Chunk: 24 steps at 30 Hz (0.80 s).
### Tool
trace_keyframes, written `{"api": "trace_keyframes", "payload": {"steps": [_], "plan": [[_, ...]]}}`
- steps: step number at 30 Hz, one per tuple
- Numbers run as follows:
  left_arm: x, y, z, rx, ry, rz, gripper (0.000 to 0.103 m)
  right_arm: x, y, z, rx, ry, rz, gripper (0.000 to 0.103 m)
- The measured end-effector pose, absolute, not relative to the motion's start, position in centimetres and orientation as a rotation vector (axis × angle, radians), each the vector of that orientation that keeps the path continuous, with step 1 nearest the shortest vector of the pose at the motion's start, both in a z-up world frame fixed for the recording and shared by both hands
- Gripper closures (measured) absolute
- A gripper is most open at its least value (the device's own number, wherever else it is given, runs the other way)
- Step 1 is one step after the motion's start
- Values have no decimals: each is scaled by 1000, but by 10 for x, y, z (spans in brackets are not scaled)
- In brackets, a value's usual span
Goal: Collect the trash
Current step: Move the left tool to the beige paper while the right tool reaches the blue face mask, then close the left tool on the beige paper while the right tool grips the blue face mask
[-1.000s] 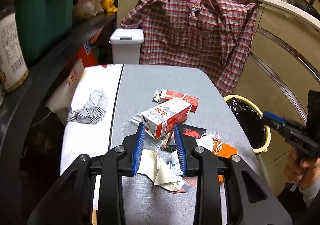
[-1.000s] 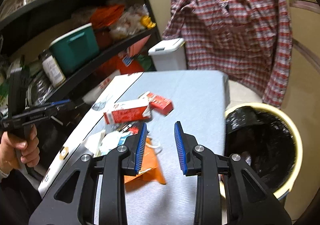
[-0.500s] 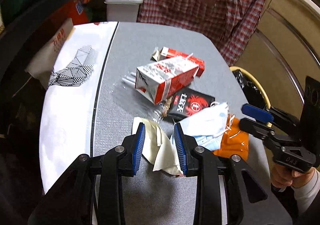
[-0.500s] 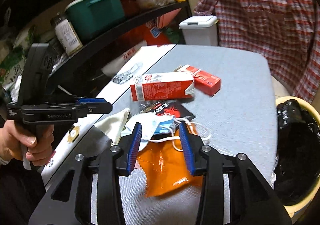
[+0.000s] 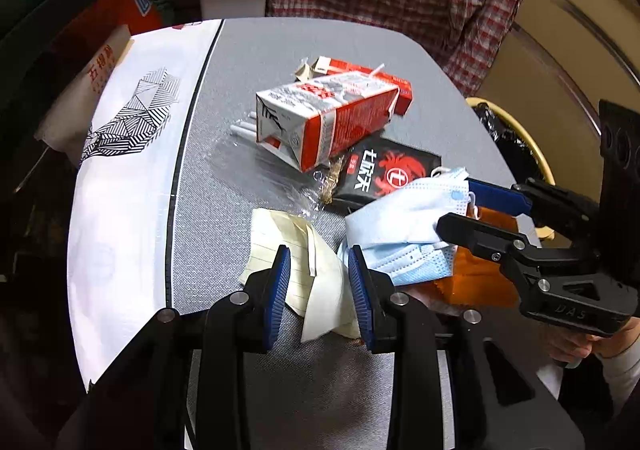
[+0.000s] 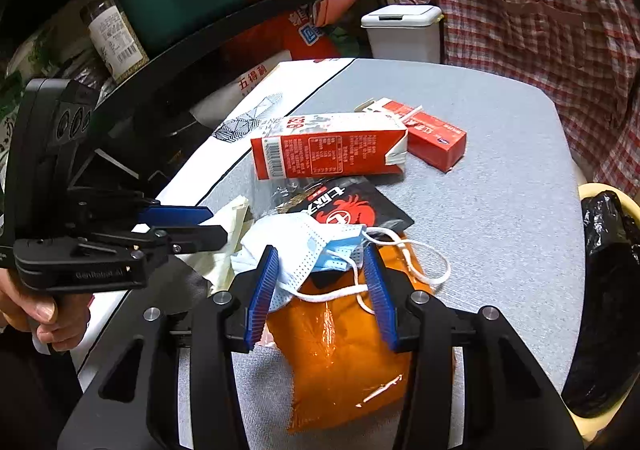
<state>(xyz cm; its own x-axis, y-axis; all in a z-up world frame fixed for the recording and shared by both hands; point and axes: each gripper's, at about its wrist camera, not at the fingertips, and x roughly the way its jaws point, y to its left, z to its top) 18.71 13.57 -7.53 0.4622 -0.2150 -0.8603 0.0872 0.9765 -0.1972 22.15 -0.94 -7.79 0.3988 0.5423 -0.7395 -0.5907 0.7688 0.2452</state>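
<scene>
- The trash lies in one loose heap on the grey table [image 6: 500, 177]: a crumpled cream paper [image 5: 304, 266], a blue face mask [image 6: 304, 246], an orange wrapper [image 6: 340, 354], a black snack packet [image 6: 344, 205], a milk carton [image 6: 328, 149] on its side and a red box [image 6: 432, 137] behind it.
- The left gripper [image 5: 318, 282] straddles the cream paper. Its jaws stand partly apart on either side of a raised fold; I cannot confirm the pads press on it, so I rate it as not yet gripped.
- The right gripper [image 6: 322, 290] sits over the mask, which lies on top of the orange wrapper. Its jaws are opening, with the mask and its ear loops between them but apparently not pinched.
- Judgement: each gripper is lined up on a separate light item so both can be lifted together.
- The yellow bin [image 6: 600, 193] with a black liner stands just beside the table's edge, near the right gripper, the likely drop point.
- Risk: the mask's loops may snag the wrapper.
</scene>
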Motion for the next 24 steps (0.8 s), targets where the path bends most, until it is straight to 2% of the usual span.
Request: {"api": "trace_keyframes", "payload": {"steps": [1, 3, 5, 9, 11, 24], "plan": [[187, 135, -76, -126, 1077, -186, 73, 221, -9, -78, -66, 913, 719, 58], [187, 134, -76, -114, 1079, -184, 75, 219, -7, -77, -80, 905, 718, 65], [187, 134, -75, -110, 1078, -184, 86, 218, -6, -75, -85, 902, 727, 84], [188, 135, -68, -98, 1058, -194, 96, 212, -6, -68, -102, 868, 751, 91], [188, 135, -64, -92, 1042, -195, 98, 209, -8, -63, -101, 847, 748, 96], [174, 141, -26, -52, 881, -152, 99, 195, -45, -15, -6, 694, 712, 99]]}}
